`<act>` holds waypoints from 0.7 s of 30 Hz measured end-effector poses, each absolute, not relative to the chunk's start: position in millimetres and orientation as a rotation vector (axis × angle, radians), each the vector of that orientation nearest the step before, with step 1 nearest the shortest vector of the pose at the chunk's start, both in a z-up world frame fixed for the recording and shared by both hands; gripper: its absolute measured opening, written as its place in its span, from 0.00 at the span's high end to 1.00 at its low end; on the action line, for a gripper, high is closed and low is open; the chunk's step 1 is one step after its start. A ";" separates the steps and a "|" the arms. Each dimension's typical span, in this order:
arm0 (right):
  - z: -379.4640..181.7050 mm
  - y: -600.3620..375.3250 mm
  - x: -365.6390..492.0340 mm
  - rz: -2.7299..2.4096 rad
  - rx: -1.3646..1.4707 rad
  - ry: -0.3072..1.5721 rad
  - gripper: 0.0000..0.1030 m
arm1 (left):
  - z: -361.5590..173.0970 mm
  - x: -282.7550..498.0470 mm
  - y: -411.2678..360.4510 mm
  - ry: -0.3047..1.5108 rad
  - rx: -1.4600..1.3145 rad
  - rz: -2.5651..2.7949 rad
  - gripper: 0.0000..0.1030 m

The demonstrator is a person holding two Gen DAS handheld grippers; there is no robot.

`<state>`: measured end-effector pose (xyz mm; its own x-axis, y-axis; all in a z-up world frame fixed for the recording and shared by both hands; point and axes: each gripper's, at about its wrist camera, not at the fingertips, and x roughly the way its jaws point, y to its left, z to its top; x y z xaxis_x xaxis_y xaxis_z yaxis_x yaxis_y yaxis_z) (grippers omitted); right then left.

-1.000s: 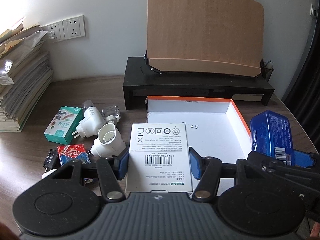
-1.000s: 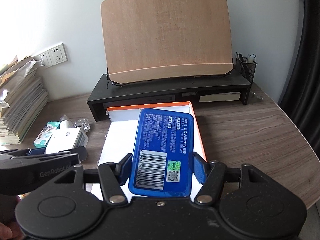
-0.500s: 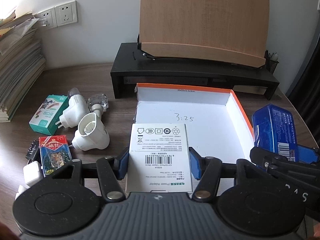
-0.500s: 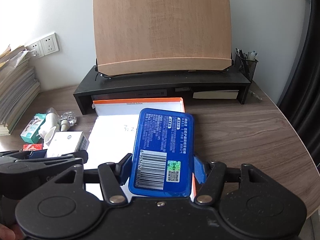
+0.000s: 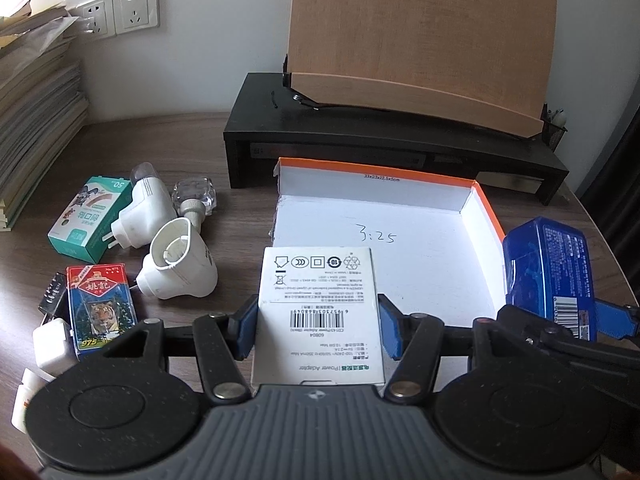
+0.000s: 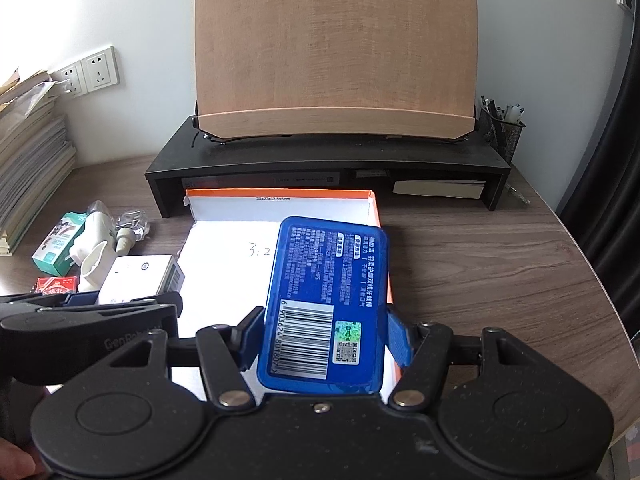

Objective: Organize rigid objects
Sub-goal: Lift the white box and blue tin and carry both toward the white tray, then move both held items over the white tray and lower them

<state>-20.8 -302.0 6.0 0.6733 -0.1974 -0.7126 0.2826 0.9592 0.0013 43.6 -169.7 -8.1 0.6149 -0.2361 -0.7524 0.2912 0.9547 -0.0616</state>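
Note:
My left gripper [image 5: 318, 330] is shut on a white power adapter box [image 5: 318, 304], held over the near left part of the open white tray with orange rim [image 5: 486, 206]. My right gripper [image 6: 324, 340] is shut on a blue floss box [image 6: 328, 300], held over the tray's right side [image 6: 280, 194]. The blue box also shows in the left wrist view [image 5: 548, 272], and the white box in the right wrist view [image 6: 140, 276]. The tray's floor bears the handwritten "3:25" [image 5: 378, 235].
Left of the tray lie two white plug units [image 5: 180, 266], a clear bottle [image 5: 194, 200], a green box [image 5: 90, 218], a red card pack [image 5: 100, 306] and small white and black items. A black stand [image 5: 392, 148] with a wooden board is behind. Books are stacked at far left.
Both grippers have moved forward and left toward the tray with their boxes still held. The tray looks nearer and more centred in both views.

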 end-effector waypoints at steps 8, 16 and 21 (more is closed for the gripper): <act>8.9 -292.2 -11.7 -0.269 0.119 0.782 0.29 | -2.5 49.8 -158.6 0.851 0.070 -0.296 0.42; 10.6 -285.7 -4.4 -0.265 0.115 0.773 0.29 | 0.7 57.2 -151.6 0.853 0.067 -0.293 0.42; 10.4 -285.9 2.1 -0.262 0.114 0.770 0.29 | -2.3 61.0 -150.0 0.863 0.072 -0.290 0.42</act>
<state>2.1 -285.9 10.4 0.6874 -0.1923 -0.7003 0.2752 0.9614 0.0060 61.0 -150.0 -2.3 0.6138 -0.2225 -0.7575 0.2803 0.9584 -0.0544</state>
